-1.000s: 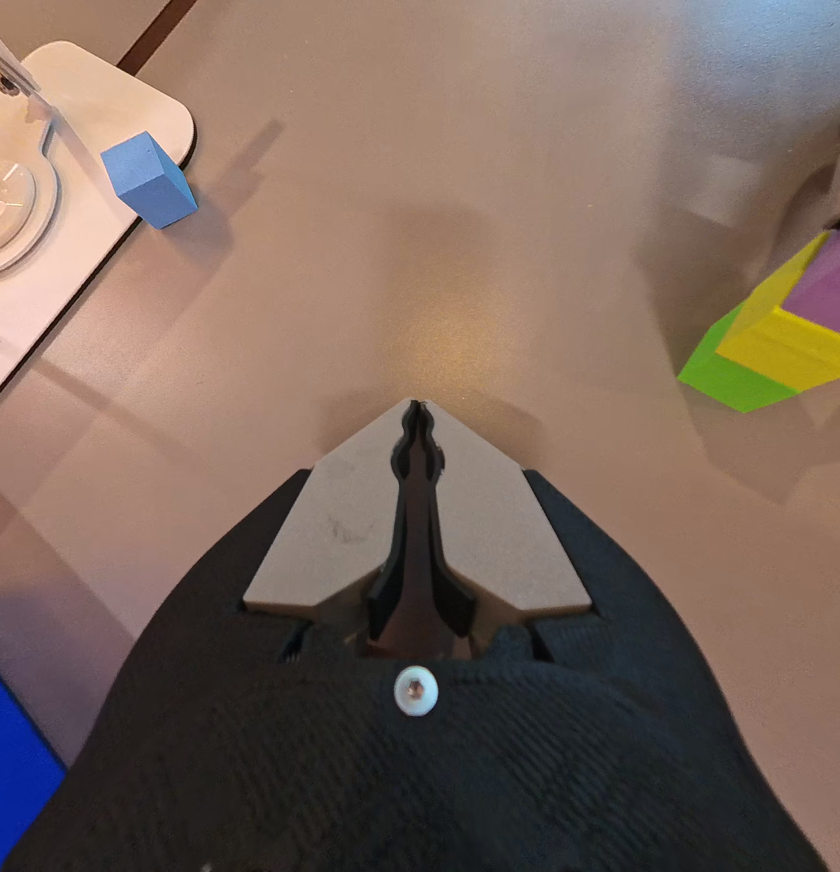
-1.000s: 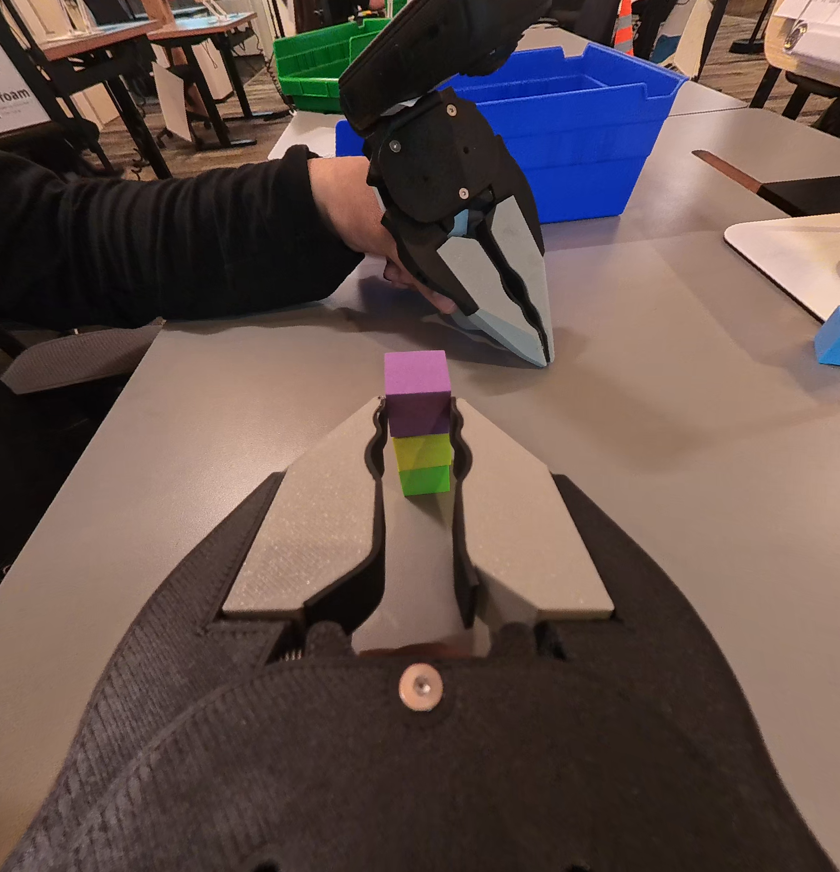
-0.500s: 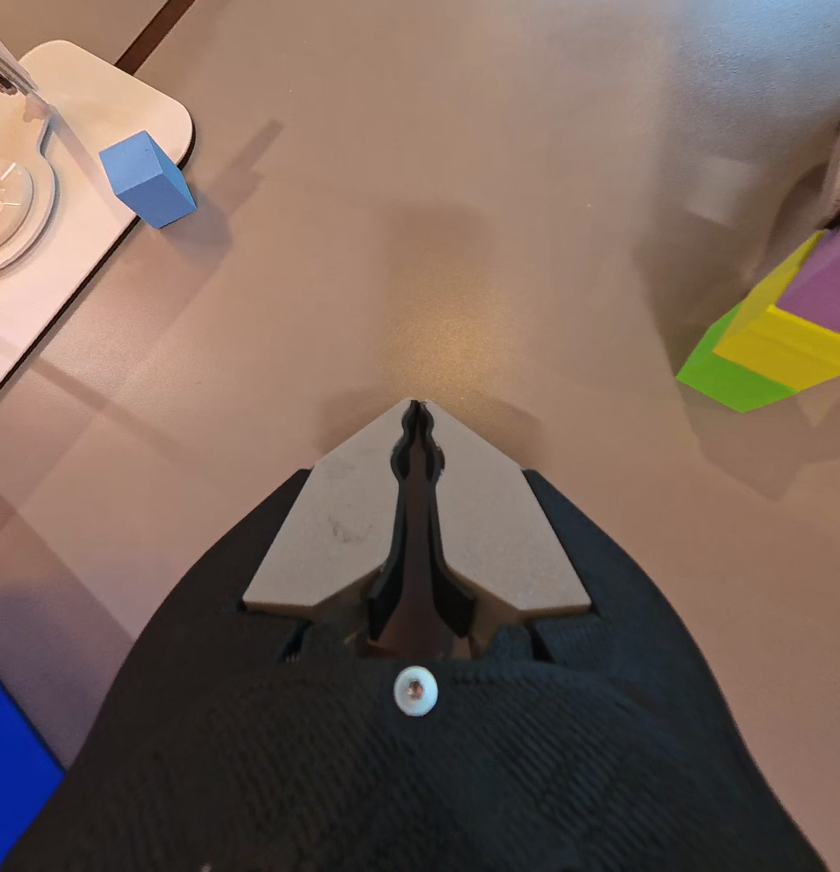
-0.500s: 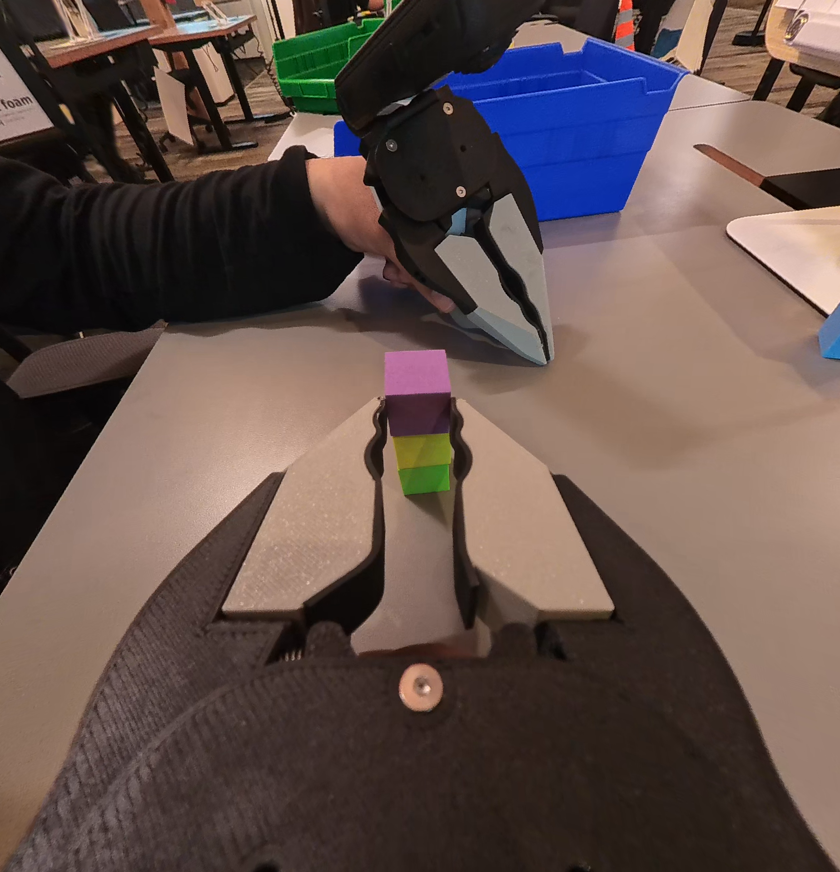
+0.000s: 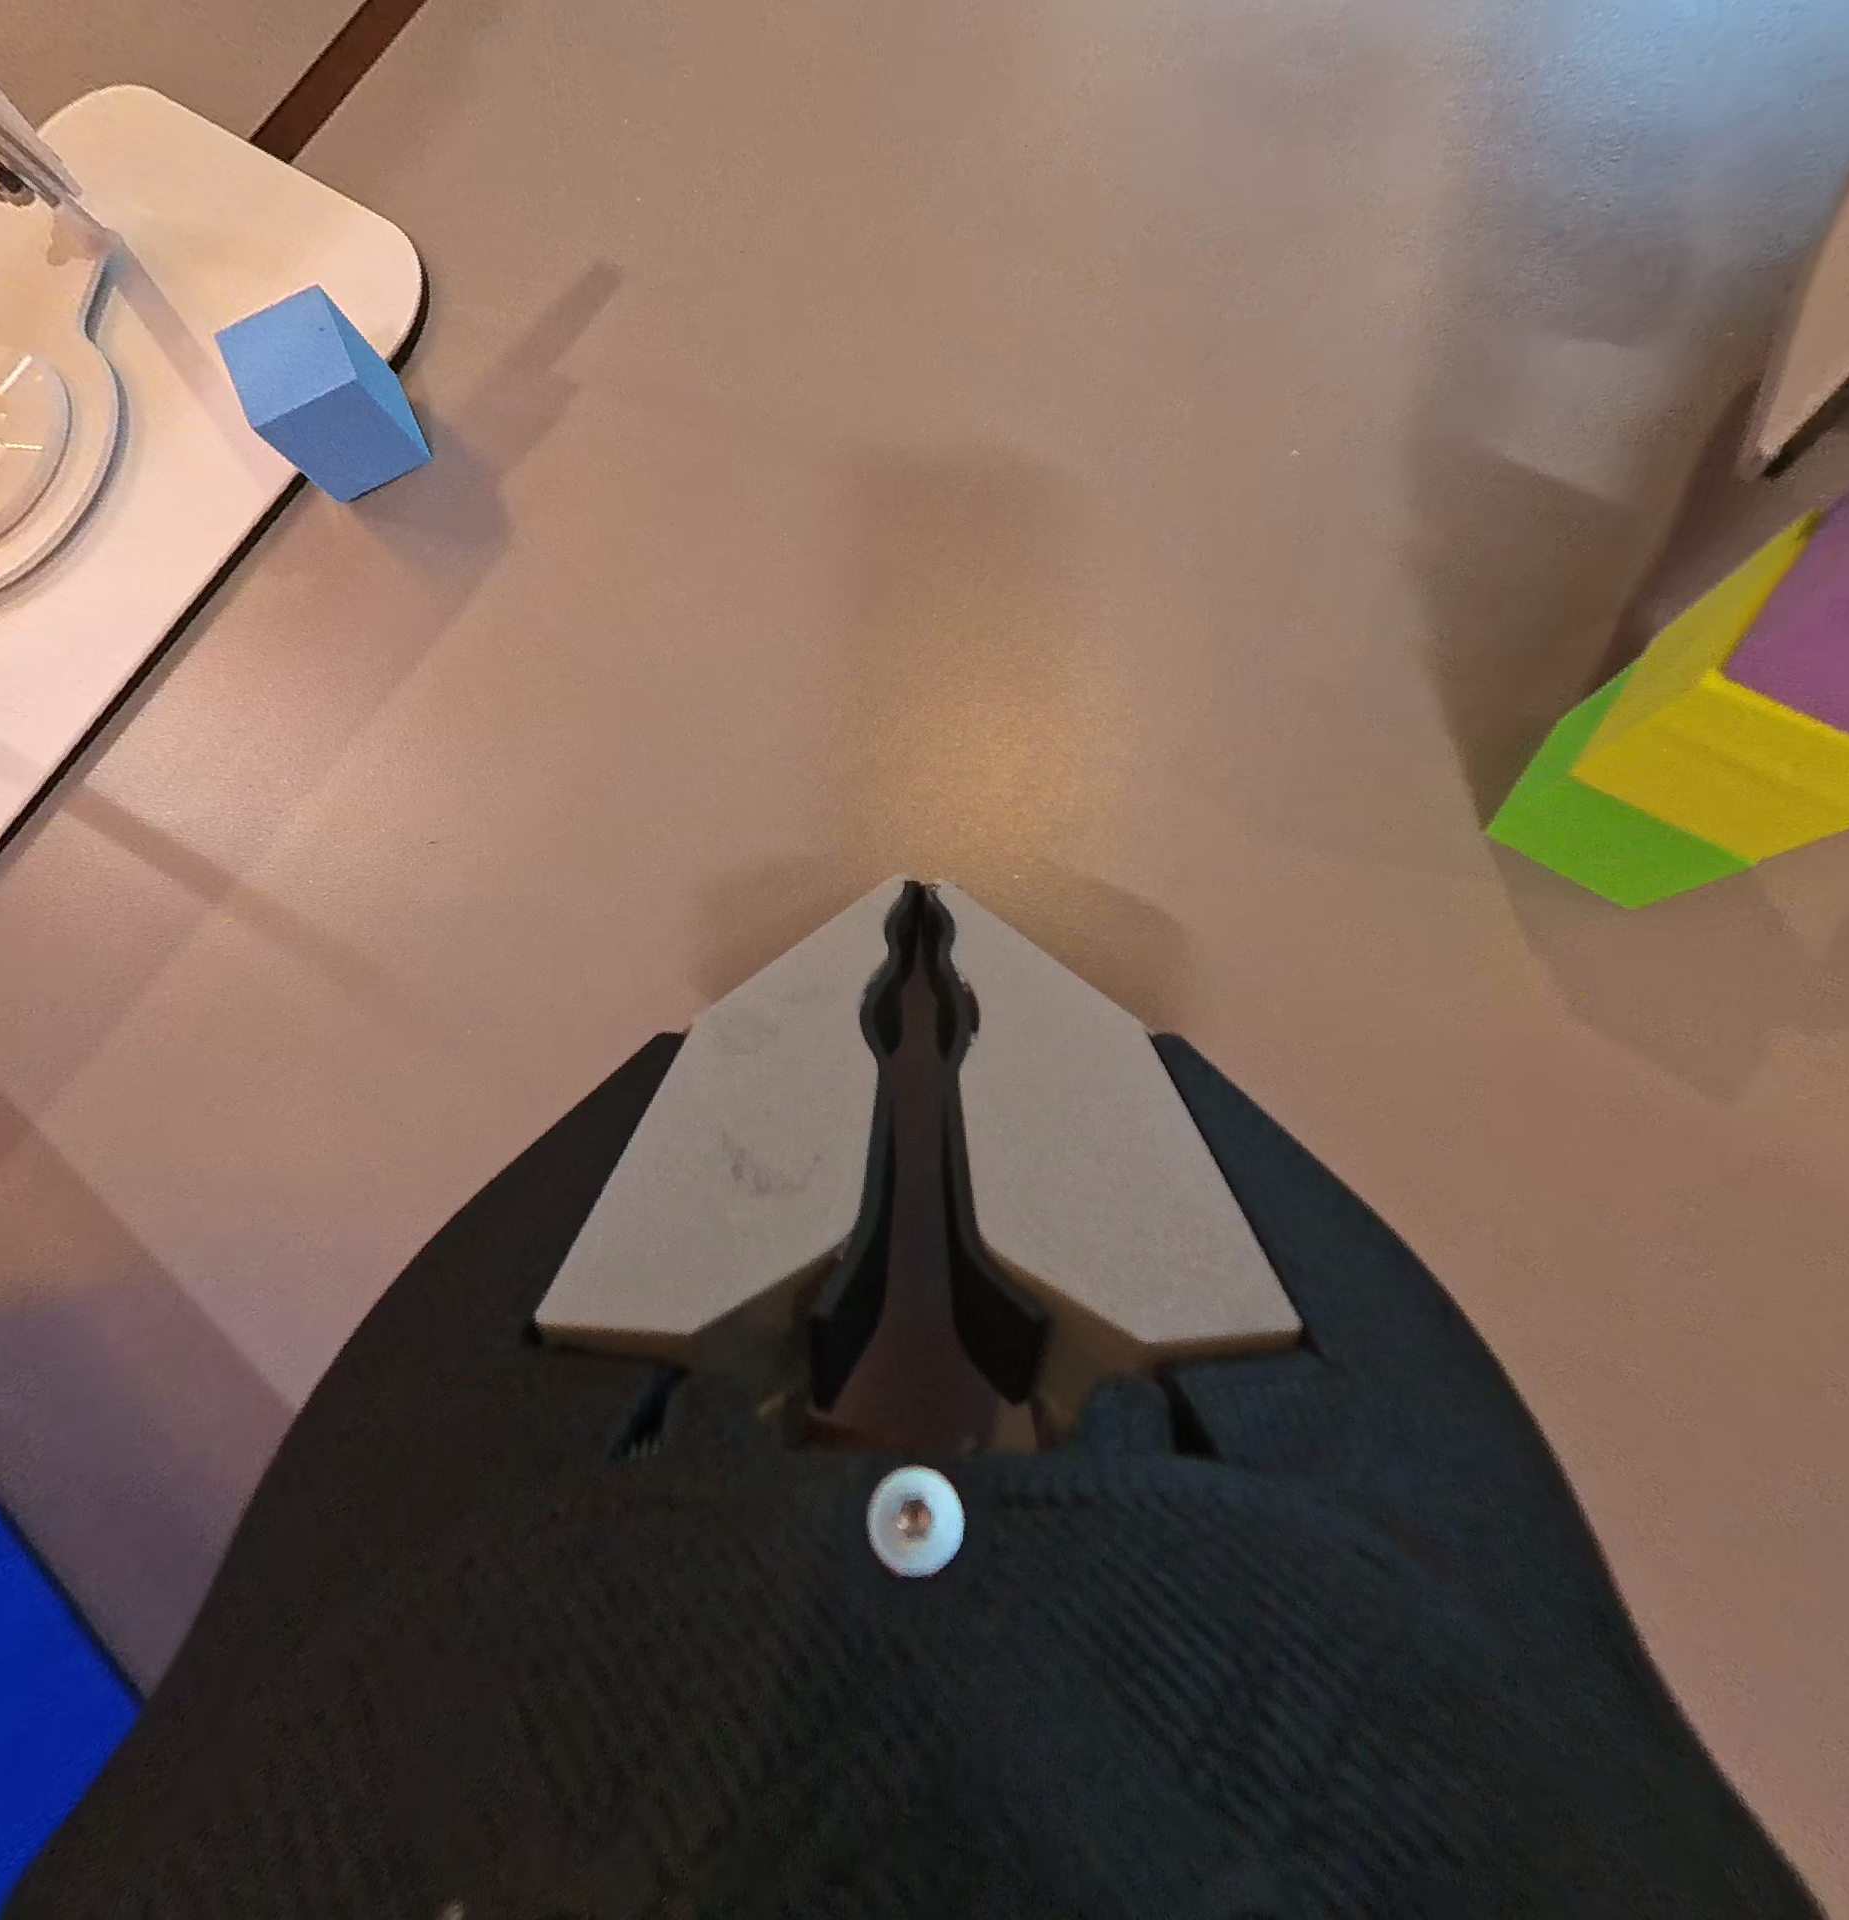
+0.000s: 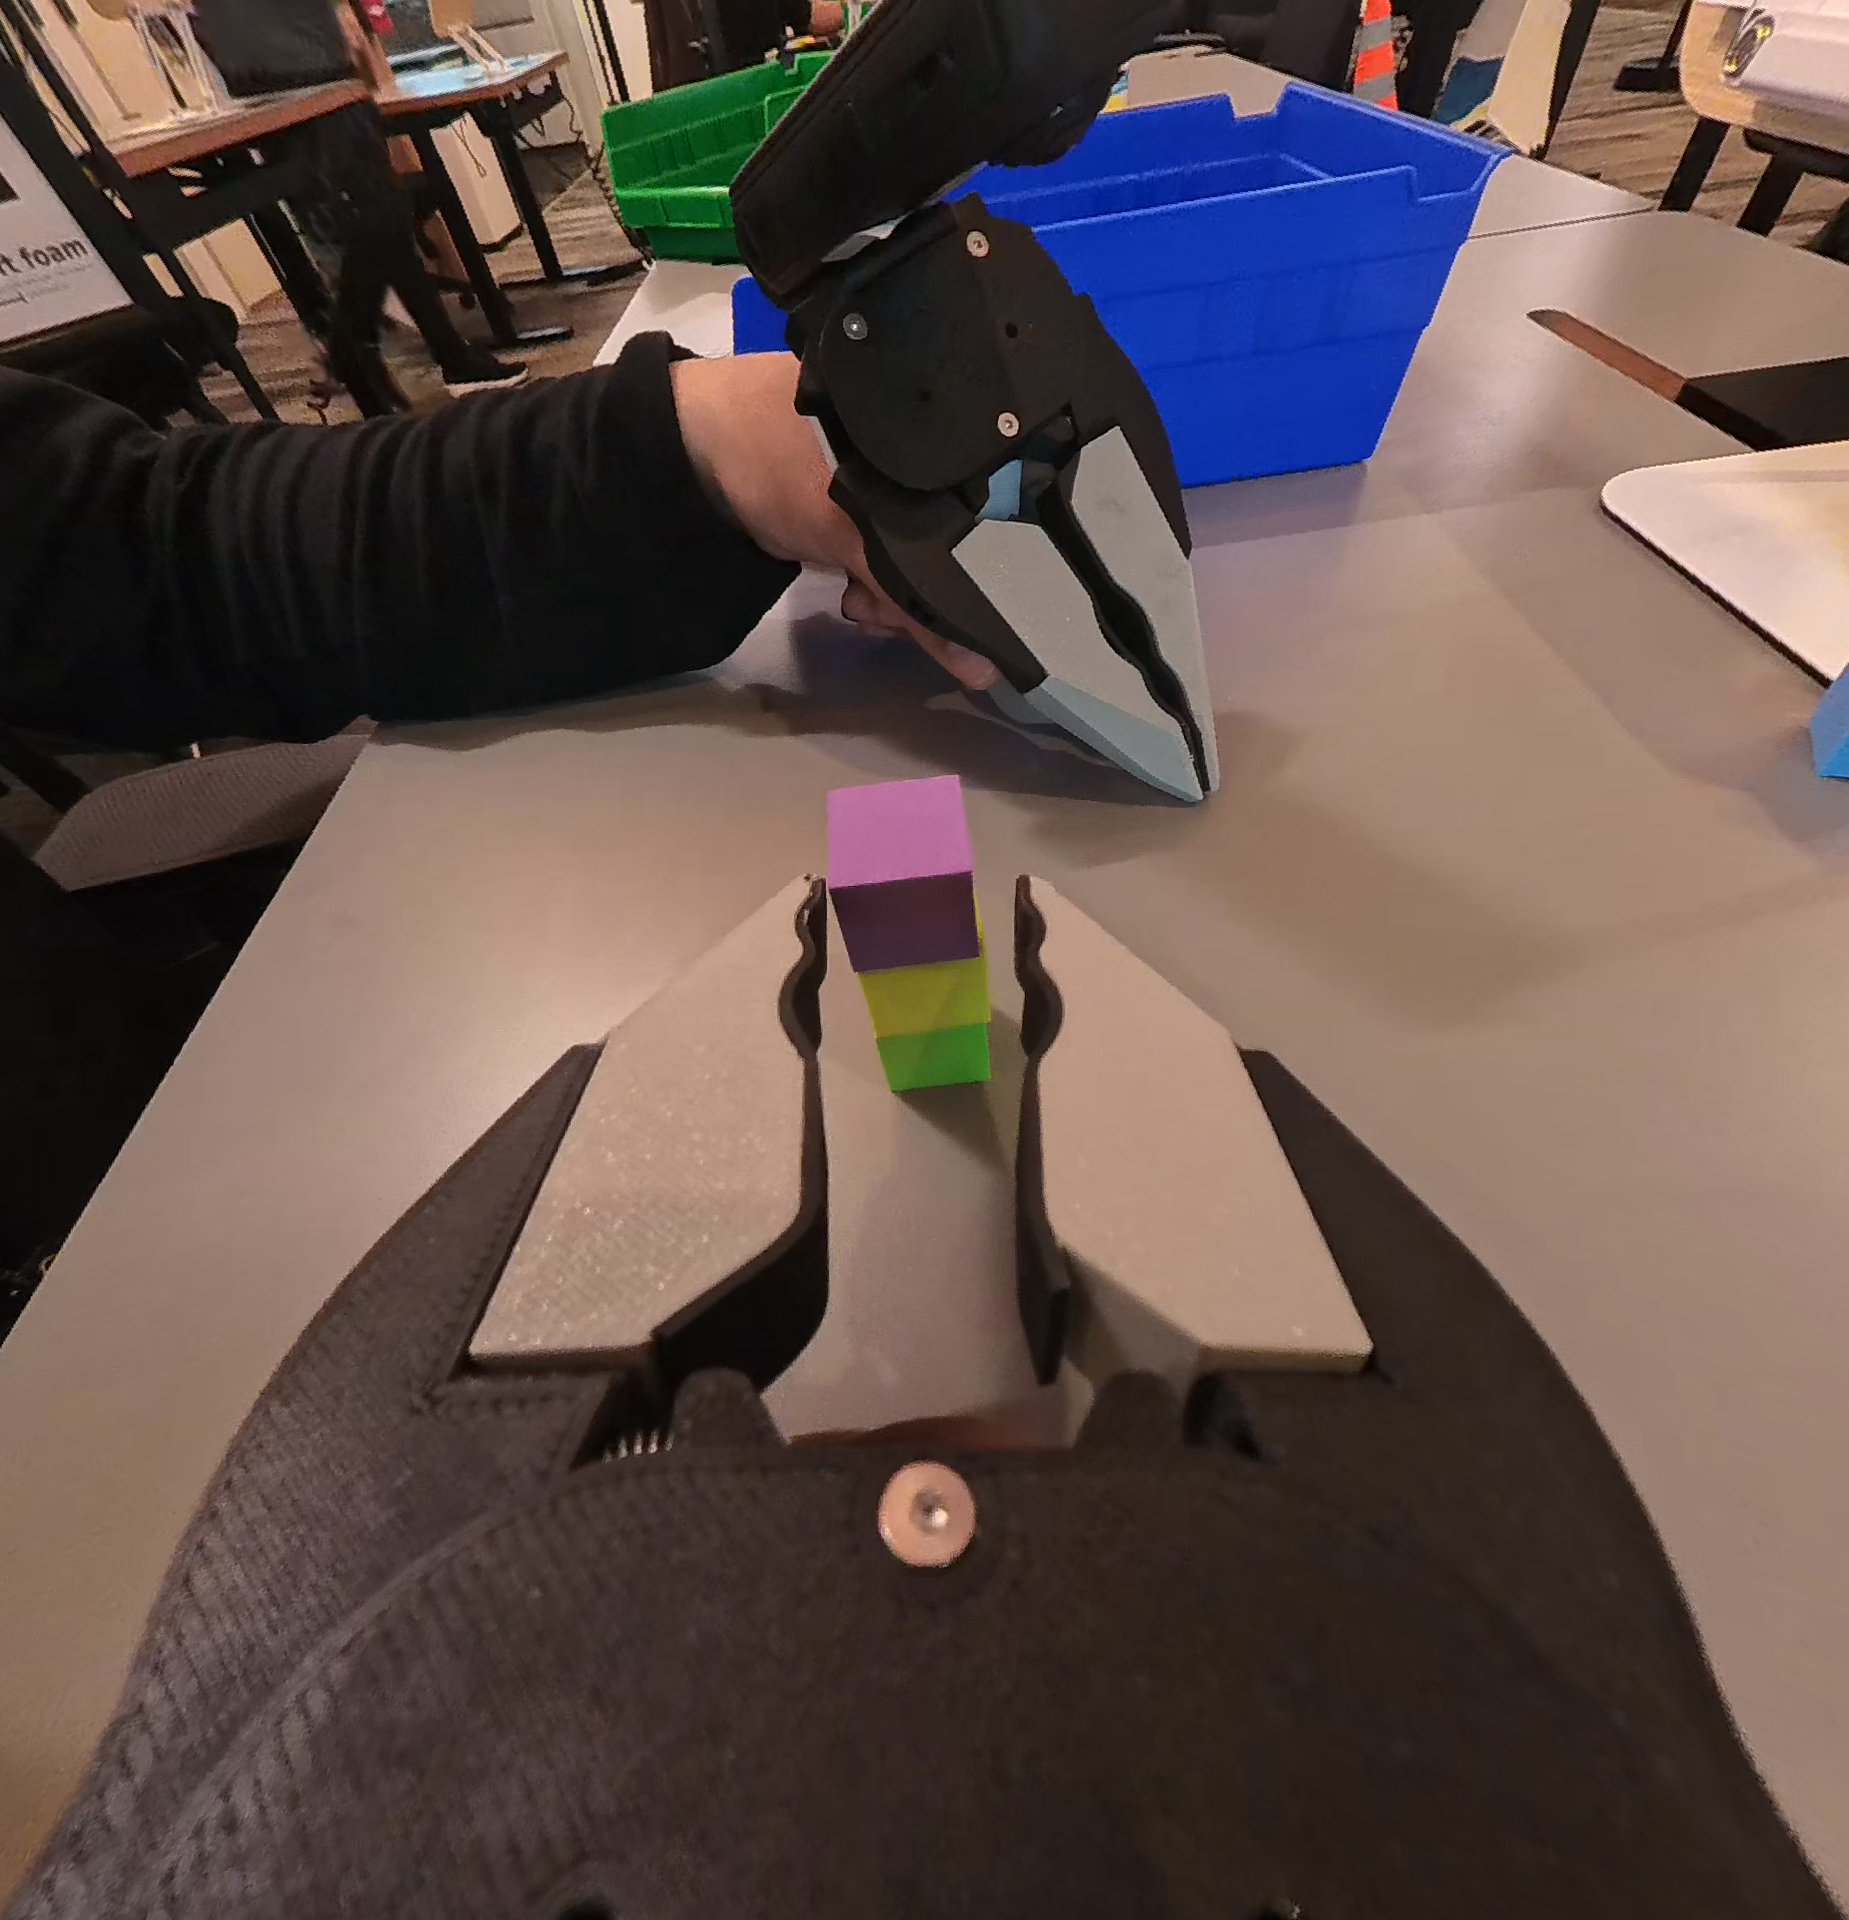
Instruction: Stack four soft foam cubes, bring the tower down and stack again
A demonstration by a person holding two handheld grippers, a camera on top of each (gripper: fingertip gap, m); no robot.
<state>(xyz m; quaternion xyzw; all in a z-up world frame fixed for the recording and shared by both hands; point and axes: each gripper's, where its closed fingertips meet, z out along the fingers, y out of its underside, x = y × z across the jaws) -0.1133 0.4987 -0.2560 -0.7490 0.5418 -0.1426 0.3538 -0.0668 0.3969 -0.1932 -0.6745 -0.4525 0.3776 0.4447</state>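
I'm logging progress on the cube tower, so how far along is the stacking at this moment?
Done: three cubes stacked, green cube at the bottom, yellow cube, purple cube on top. In hand: nothing; the right gripper is open around the tower, the left gripper shut and empty. Left: the blue cube, lying apart by the white board.

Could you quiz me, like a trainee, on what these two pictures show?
1. True or false: the right claw is open, with a gap on both sides of the purple cube.
2. Which cube is at the bottom of the tower: A purple, B green, C blue?
3. Fill in: the left claw is ____.

Key:
1. True.
2. B, the green cube; the yellow cube is above it, and the blue cube is apart.
3. Shut.
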